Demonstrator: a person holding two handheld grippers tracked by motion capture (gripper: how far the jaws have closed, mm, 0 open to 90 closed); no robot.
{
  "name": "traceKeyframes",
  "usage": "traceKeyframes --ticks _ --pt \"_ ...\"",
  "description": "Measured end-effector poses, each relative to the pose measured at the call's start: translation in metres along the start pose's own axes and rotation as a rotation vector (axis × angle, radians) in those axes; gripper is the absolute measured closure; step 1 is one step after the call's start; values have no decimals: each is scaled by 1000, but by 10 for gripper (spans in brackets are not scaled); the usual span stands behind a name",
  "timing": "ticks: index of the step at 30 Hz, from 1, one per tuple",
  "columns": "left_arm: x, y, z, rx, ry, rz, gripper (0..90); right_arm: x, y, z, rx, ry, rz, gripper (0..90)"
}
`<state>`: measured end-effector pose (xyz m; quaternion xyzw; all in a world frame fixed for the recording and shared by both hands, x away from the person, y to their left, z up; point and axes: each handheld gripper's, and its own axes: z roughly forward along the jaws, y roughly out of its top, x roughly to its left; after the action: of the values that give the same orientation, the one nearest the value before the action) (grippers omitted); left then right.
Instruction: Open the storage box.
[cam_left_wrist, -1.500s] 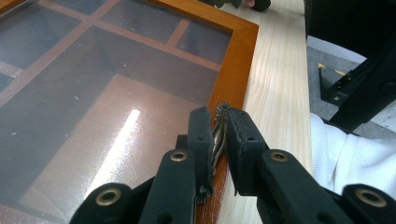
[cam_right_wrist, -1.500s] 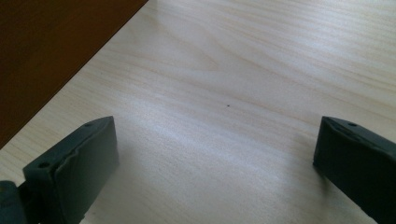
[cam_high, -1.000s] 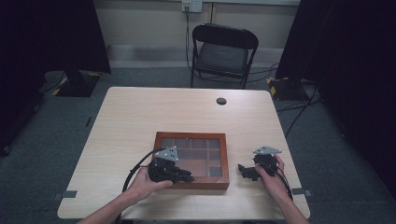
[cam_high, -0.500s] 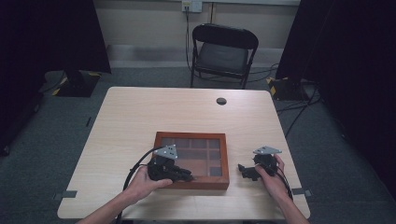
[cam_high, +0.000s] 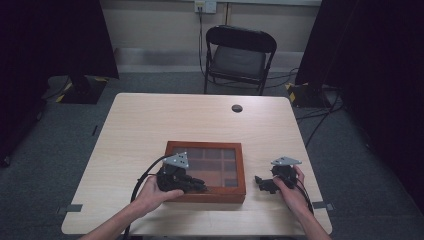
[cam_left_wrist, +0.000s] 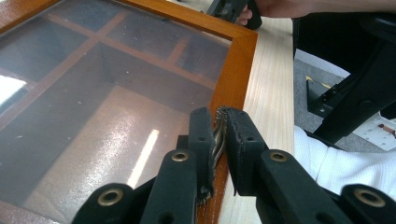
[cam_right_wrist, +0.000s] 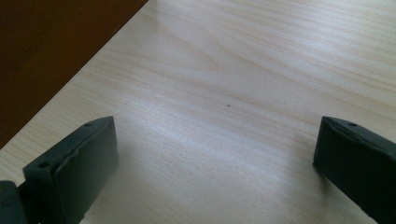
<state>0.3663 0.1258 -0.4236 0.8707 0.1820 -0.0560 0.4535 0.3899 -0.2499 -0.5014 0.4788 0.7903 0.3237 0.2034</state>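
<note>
A shallow brown wooden box (cam_high: 205, 146) with a glass lid over several compartments lies on the near half of the pale table (cam_high: 150, 125). My left gripper (cam_high: 200, 186) rests over the box's near edge, held by the left hand. In the left gripper view its jaws (cam_left_wrist: 217, 126) are shut above the orange-brown frame (cam_left_wrist: 233, 74). A thin ribbed strip shows in the slit between them, and I cannot tell what it is. My right gripper (cam_high: 262, 182) sits on the table right of the box. Its jaws (cam_right_wrist: 215, 140) are open over bare wood, with the box's side (cam_right_wrist: 46, 56) at the upper left.
A black folding chair (cam_high: 235, 55) stands behind the table. A small round black cap (cam_high: 237, 108) sits near the table's far edge. Cables trail on the floor at the right. The table's near edge (cam_left_wrist: 275, 93) runs close beside the box.
</note>
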Motion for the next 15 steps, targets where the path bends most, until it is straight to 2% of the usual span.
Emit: traceKeyframes --ticks 1,5,12,15 --pt "0 1 -1 -9 -3 -5 810 0 0 0 0 0 0 0" --pt "-1 5 -4 3 6 8 810 0 0 0 0 0 0 0" --pt "-1 13 -11 -18 4 -15 810 0 0 0 0 0 0 0" --pt "-2 14 -11 -13 11 -12 809 0 0 0 0 0 0 0"
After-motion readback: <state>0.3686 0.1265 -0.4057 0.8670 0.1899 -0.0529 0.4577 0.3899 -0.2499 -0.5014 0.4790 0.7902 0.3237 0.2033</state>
